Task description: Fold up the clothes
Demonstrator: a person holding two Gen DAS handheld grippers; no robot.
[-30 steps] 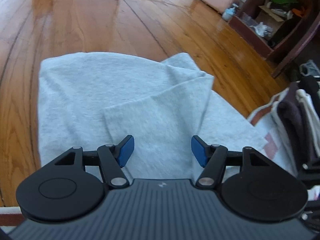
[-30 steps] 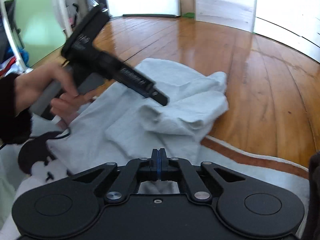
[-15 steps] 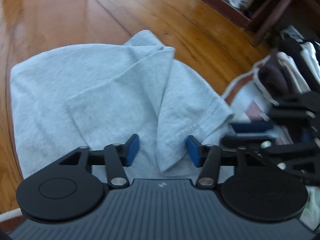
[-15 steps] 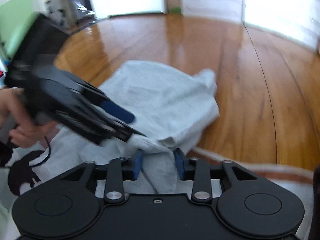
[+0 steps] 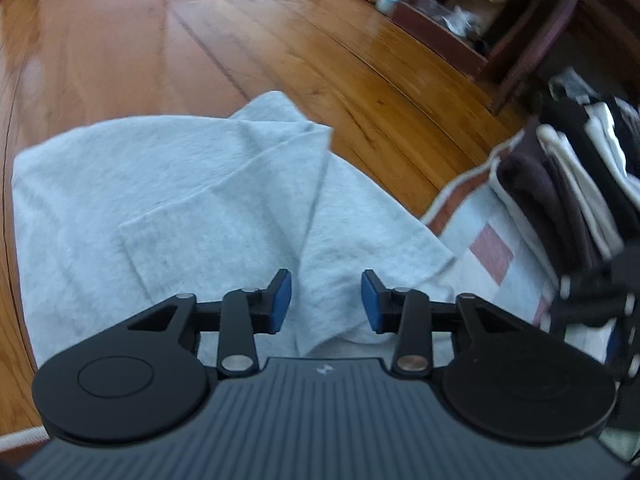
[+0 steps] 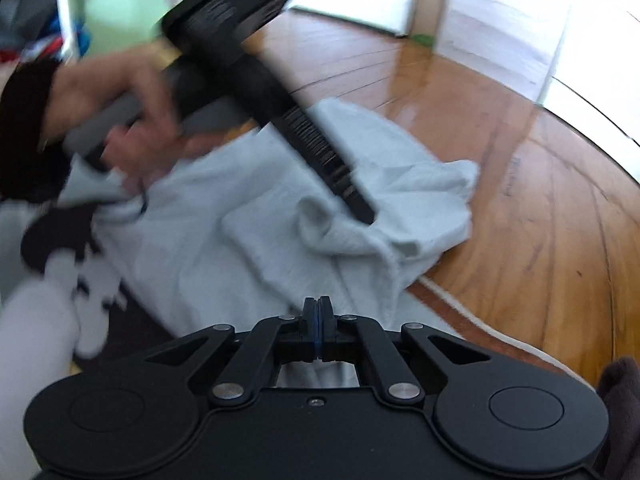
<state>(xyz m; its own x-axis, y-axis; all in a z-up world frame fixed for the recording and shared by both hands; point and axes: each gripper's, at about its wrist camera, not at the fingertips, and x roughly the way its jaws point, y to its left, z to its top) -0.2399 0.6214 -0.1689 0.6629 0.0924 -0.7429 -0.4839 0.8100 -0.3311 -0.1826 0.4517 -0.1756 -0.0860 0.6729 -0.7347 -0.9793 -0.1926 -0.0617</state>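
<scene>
Honey-coloured wooden floorboards (image 5: 240, 40), glossy and streaked with window glare, fill the upper half of both views. In the left wrist view a dark wooden shelf unit (image 5: 512, 28) crammed with small clutter stands in the upper right corner, and below it, at the right edge, sits a stack of folded clothes (image 5: 576, 192) in dark brown, white and black. A pale rug (image 5: 480, 236) with a white and rust-red border and a pink square lies under that stack, along the lower right. The light grey garment (image 5: 160, 192), soft and fleecy in texture, spreads across the middle of the frame, partly on the boards and partly on the rug; one flap is folded over itself, leaving a straight diagonal crease and a squared corner. The left gripper (image 5: 325, 300) hangs over the garment's near edge with its blue-padded fingers set apart and nothing between them. In the right wrist view the same garment (image 6: 248, 240) lies in the centre, rumpled into soft ridges at its right end near the rug border. The blurred left hand (image 6: 120, 120) grips the other tool in the upper left. The right gripper (image 6: 318, 312) at the bottom centre has its fingers pressed together; whether any cloth is pinched between them cannot be told.
</scene>
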